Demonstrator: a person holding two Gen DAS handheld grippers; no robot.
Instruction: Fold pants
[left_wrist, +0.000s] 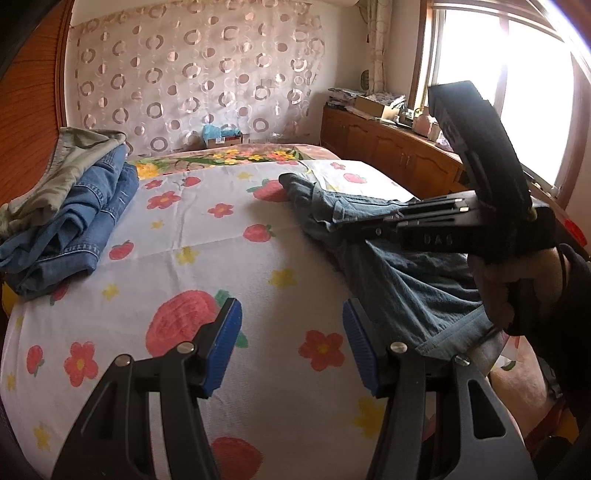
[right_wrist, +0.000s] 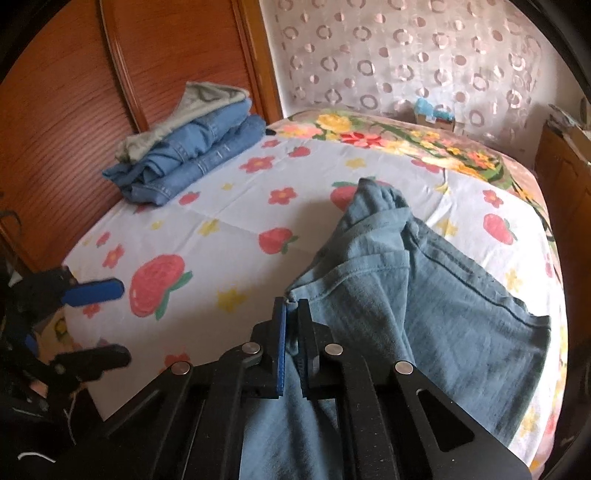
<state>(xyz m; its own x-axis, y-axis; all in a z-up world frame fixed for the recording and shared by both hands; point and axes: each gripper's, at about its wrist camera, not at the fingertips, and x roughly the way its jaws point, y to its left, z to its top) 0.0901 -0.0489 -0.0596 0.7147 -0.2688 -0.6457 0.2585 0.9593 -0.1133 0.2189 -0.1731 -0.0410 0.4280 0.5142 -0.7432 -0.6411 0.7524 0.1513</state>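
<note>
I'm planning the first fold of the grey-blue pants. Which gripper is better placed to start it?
Right. The right gripper is already shut on a hem corner of the pants. The left gripper hangs open above the flowered sheet, beside the pants, holding nothing.

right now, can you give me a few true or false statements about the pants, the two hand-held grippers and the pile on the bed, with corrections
1. The right hand-held gripper is shut on the grey-blue pants. True.
2. The left hand-held gripper also grips the pants. False: its jaws stand open over the bare flowered bedsheet, holding nothing.
3. A pile of folded clothes lies at the far left of the bed, next to the wooden panel. True.
4. The pile is all denim. False: a pale grey-green garment lies on top of the blue jeans.
5. The grey-blue pants are neatly folded. False: they lie rumpled and spread out on the sheet.
</note>
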